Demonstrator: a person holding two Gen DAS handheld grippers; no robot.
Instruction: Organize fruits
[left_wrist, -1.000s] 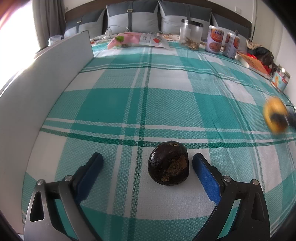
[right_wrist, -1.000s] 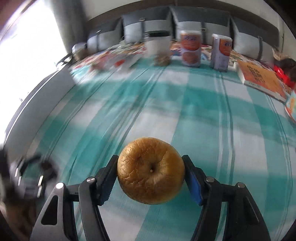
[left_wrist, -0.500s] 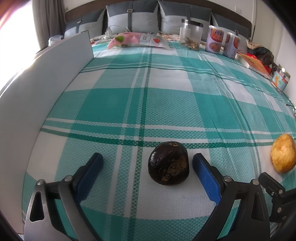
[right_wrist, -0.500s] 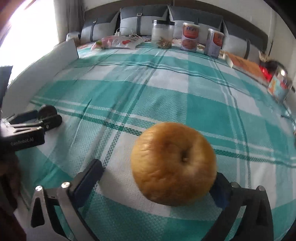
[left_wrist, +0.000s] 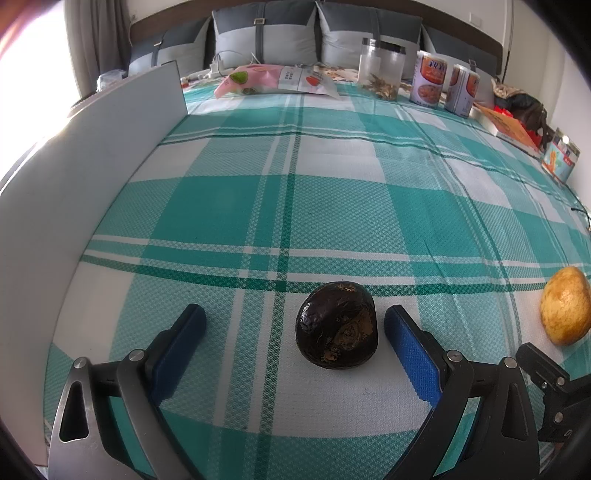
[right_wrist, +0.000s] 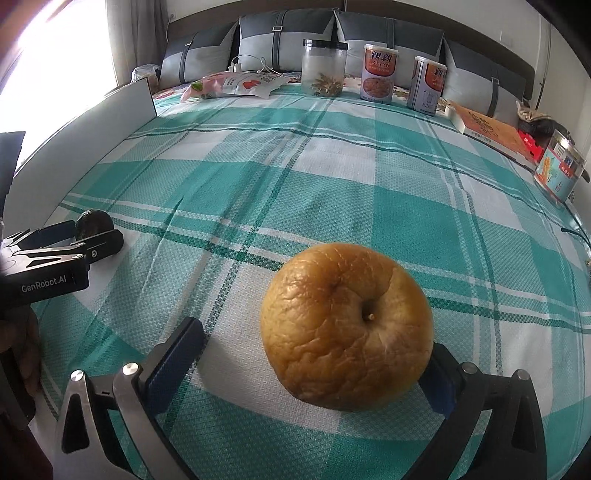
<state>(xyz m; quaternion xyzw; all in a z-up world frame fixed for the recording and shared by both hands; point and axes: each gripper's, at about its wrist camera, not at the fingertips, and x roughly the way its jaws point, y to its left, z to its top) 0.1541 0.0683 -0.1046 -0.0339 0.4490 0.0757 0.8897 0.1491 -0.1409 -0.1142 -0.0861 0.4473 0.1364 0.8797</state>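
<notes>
- The yellow fruit, a wrinkled apple or pear, sits on the checked bedspread between the jaws of the right tongs. The jaws have just been opening and stand wide; the near-left pad is clear of the skin, while the far-right pad is mostly hidden behind the fruit, so contact there cannot be ruled out.
- The dark fruit lies on the bedspread between the wide-open jaws of the left tongs, closer to the right pad but touching neither.
- The two fruits sit near each other at the near end of the bed, the yellow one to the right of the dark one.
- The yellow fruit looks fairly heavy and rounded. Its shrivelled skin suggests soft flesh underneath, so a hard squeeze would likely bruise it. The widest belt around its middle, away from the stem dimple, is the best place to grip.
- The dark fruit is smaller and probably light, with a glossy, uneven shell that may slip. It should be gripped across its broad flanks, low down.
- Both could roll on the soft bedding if nudged off-centre.
- A white board stands along the left edge, and jars and cans stand well apart at the headboard.
</notes>
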